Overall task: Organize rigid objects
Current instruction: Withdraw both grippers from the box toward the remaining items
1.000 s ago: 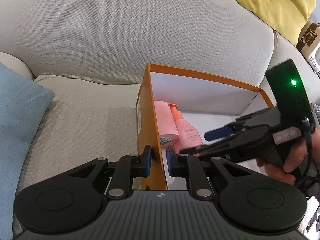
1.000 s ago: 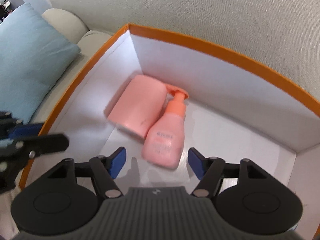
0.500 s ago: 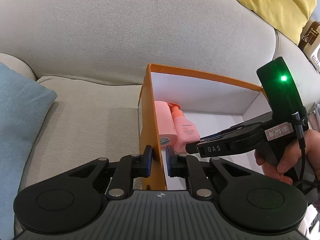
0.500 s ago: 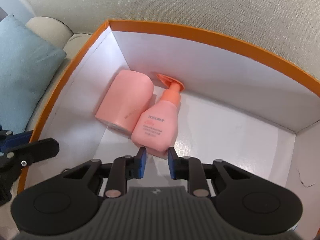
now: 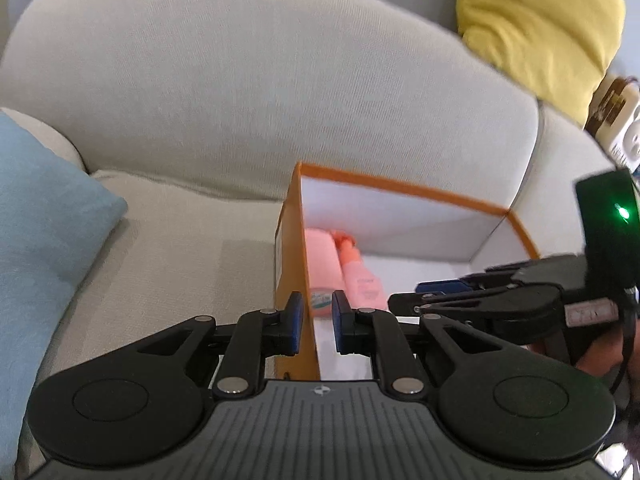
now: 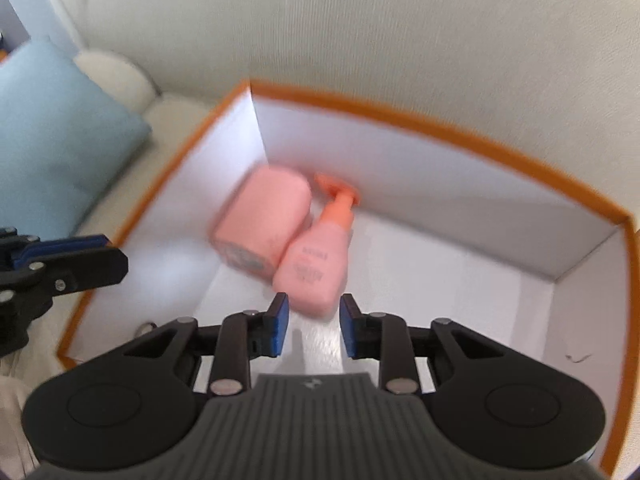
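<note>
An orange box [image 6: 440, 118] with white inside walls stands on the sofa seat. In its far left corner lie a pink pump bottle [image 6: 310, 272] and a pink cylindrical container [image 6: 262, 220], side by side and touching. My right gripper [image 6: 312, 326] hovers above the box floor just short of the bottle, its jaws opening a little with nothing between them. My left gripper [image 5: 316, 322] is shut on the box's left wall [image 5: 296, 280], one pad outside and one inside. From the left wrist view the bottle [image 5: 362, 280] shows behind that wall, and the right gripper [image 5: 440, 298] reaches in from the right.
The pale sofa backrest [image 5: 260, 92] rises right behind the box. A light blue cushion [image 5: 44, 220] lies to the left, a yellow cushion [image 5: 540, 32] at the upper right. The box floor [image 6: 460, 300] right of the bottle is bare. A hand [image 5: 600, 356] holds the right gripper.
The right gripper's jaws went from wide apart to nearly together, then spread slightly, while it drew up and back from the bottle. The left gripper kept its hold on the wall and lifted slightly.
</note>
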`<state>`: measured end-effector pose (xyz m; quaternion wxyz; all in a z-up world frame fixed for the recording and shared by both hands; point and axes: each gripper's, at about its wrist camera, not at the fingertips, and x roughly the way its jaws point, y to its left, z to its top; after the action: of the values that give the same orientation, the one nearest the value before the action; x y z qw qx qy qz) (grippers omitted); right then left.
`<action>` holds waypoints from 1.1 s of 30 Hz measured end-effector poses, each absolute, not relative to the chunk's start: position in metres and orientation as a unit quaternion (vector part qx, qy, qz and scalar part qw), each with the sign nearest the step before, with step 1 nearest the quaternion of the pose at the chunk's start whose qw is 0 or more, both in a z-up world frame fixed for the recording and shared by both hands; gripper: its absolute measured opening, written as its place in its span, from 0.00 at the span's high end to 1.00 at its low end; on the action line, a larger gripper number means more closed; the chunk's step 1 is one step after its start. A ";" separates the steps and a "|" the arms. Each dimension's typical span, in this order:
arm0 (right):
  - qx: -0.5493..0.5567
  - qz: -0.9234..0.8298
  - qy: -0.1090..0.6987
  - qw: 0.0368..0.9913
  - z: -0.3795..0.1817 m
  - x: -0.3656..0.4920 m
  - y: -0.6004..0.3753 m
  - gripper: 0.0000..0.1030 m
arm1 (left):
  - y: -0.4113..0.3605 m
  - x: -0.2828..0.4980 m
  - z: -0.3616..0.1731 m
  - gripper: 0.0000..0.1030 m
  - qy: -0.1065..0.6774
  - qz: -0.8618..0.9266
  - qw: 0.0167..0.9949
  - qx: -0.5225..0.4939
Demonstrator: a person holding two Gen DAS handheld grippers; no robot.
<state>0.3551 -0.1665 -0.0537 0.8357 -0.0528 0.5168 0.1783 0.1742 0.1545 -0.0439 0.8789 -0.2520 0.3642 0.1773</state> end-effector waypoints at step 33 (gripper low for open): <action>0.088 0.088 0.457 0.881 -0.068 0.122 -0.232 0.60 | 0.059 0.081 -0.089 0.67 0.440 0.146 0.840 -0.281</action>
<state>0.1224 -0.2323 -0.0676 0.8809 0.0880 0.4567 0.0875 0.0812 0.0591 -0.0885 0.8401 -0.2809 0.4405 0.1463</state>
